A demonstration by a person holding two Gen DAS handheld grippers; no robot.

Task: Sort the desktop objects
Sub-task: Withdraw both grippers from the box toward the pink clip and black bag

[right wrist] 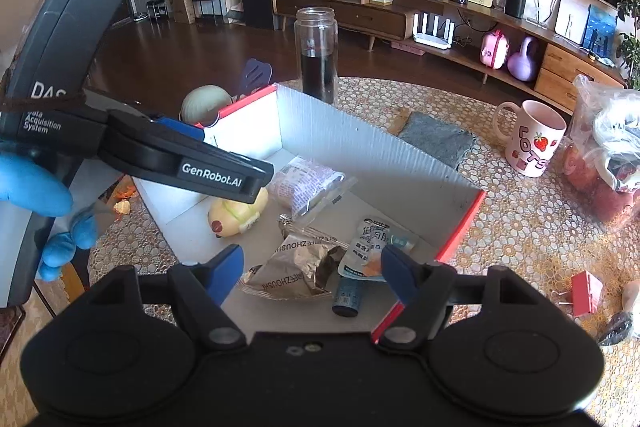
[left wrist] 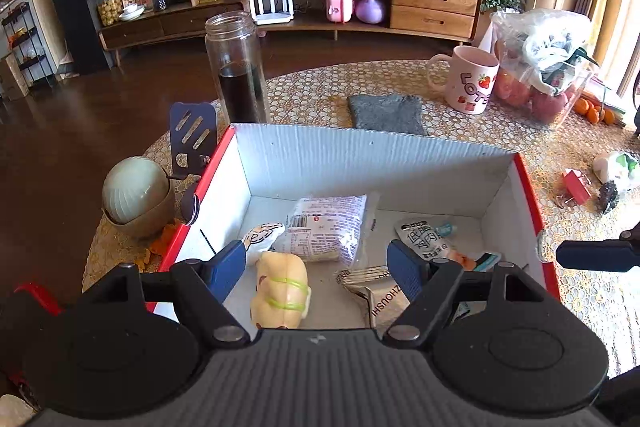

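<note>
A white cardboard box with red edges (left wrist: 360,155) (right wrist: 360,143) sits on the table. Inside lie a yellow toy with green bands (left wrist: 282,291) (right wrist: 236,213), a purple-print snack bag (left wrist: 328,227) (right wrist: 304,183), a silver foil packet (left wrist: 372,287) (right wrist: 296,267), a white pouch (left wrist: 424,235) (right wrist: 370,243) and a small dark tube (right wrist: 347,297). My left gripper (left wrist: 318,267) is open and empty above the toy and foil packet. My right gripper (right wrist: 312,267) is open and empty above the foil packet. The left gripper's body (right wrist: 180,163) shows in the right wrist view.
A glass bottle of dark liquid (left wrist: 238,71) (right wrist: 318,55), a grey cloth (left wrist: 386,113), a pink mug (left wrist: 472,83) (right wrist: 534,137), a fruit bag (left wrist: 544,67), a red binder clip (left wrist: 576,185) (right wrist: 586,293), a bowl with an onion (left wrist: 134,195) and a spatula (left wrist: 194,135) surround the box.
</note>
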